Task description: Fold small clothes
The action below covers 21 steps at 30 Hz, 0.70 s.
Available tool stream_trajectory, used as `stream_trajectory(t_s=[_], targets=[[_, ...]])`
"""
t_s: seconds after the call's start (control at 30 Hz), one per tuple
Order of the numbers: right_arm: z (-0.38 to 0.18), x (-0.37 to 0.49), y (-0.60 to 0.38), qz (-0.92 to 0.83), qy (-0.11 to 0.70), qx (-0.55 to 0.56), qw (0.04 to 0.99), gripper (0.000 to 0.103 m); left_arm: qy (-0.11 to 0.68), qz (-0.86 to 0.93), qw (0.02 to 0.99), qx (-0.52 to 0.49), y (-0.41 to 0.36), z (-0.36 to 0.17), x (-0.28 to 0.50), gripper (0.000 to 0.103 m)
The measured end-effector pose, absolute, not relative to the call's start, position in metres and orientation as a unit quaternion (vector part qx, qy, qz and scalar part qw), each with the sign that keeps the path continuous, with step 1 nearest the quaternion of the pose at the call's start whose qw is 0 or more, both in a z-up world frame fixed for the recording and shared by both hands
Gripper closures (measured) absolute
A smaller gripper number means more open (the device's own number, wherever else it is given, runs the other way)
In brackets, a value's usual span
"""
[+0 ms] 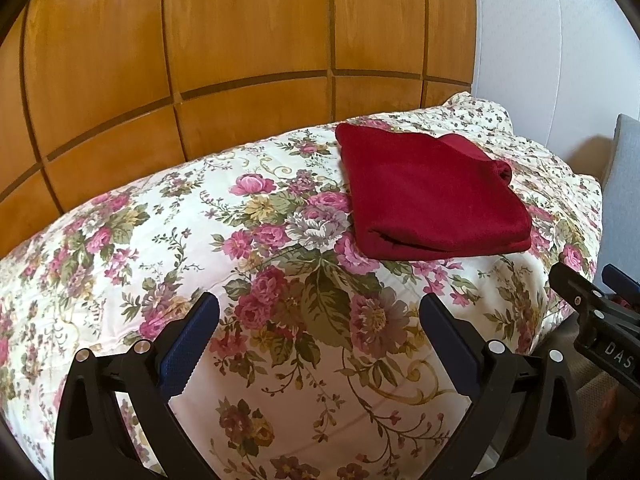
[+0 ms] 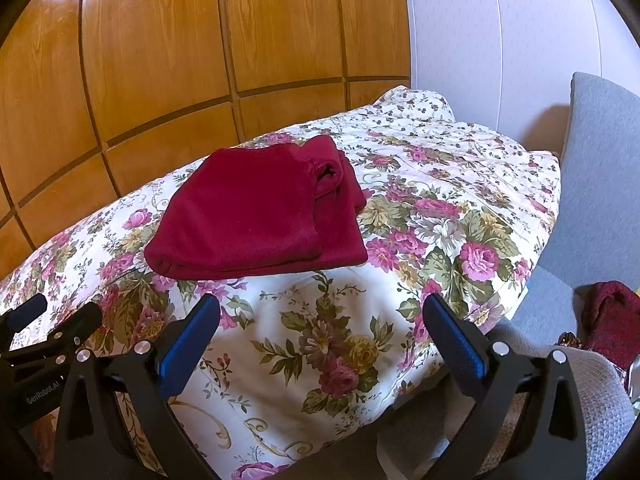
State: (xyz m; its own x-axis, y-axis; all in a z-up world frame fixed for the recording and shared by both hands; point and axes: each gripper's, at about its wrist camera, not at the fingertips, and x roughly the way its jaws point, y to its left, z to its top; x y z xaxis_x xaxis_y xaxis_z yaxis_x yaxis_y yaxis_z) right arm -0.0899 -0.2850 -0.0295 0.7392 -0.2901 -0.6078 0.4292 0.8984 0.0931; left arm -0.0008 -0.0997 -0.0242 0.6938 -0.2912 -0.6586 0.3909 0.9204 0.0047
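Left gripper [image 1: 320, 312]: fills the bottom of the left wrist view, its two blue-padded fingers [image 1: 188, 344] spread wide apart with nothing between them, hovering over the flowered bedspread [image 1: 280, 264]. At the right edge of the same view the black frame of the right gripper [image 1: 600, 320] juts in.

Right gripper [image 2: 320, 316]: bottom of the right wrist view, blue-padded fingers [image 2: 456, 344] likewise spread wide and empty, above the near edge of the bedspread [image 2: 320, 340]. The left gripper [image 2: 48, 332] shows at the lower left of this frame.

Red garment [image 1: 432, 196]: folded into a flat, roughly square bundle, it lies on the bedspread beyond both grippers, well apart from the fingers. In the left wrist view it sits right of centre; in the right wrist view the red garment [image 2: 256, 216] sits left of centre, with a rolled opening at its upper right corner.

Wooden panelling [image 1: 240, 40]: covers the wall behind the bed, upper left and centre. White wall [image 2: 500, 40]: upper right.

Grey chair [image 2: 600, 184]: right edge of the right wrist view, just beside the bed. A dark red cloth [image 2: 612, 320] lies on its seat, lower right.
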Motion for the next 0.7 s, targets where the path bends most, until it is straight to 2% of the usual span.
stream_trajectory(t_s=[0.7], targets=[[-0.032, -0.086, -0.287, -0.187, 0.313, 0.126, 0.923, 0.002, 0.375, -0.189, 0.905, 0.075, -0.104, -0.036, 0.007, 0.004]])
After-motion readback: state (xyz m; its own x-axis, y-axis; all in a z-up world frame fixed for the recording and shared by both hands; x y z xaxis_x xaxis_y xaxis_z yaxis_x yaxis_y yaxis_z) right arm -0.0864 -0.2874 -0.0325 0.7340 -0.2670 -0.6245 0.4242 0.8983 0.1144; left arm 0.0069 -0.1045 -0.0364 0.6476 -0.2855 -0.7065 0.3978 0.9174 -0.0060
